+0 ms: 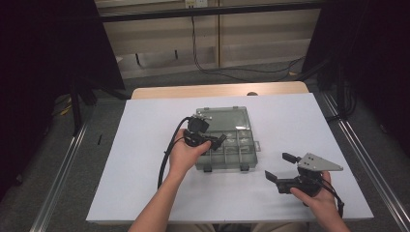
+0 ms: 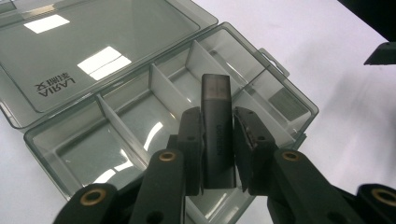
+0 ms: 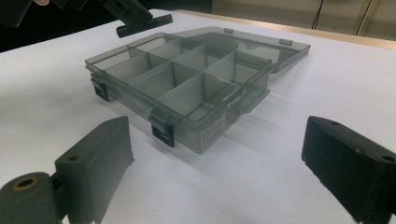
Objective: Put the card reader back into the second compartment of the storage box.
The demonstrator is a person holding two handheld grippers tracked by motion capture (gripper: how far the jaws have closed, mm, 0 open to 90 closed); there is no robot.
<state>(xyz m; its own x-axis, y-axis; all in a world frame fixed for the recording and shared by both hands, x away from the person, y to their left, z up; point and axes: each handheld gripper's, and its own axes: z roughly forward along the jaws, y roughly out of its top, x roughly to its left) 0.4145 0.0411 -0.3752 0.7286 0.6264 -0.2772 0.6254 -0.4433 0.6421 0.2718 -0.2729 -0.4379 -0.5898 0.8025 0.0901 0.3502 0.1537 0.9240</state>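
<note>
Two grippers, left gripper (image 2: 218,140) clamped on grey stick (image 2: 217,126) over "LARIA" organiser box (image 2: 154,79), right gripper (image 3: 219,163) fingers apart.

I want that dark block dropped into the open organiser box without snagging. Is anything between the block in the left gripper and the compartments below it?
Nothing visible. The left gripper holds the dark block above the box; its lid lies folded back, and the compartments beneath look empty, with only the thin dividers standing up.
</note>
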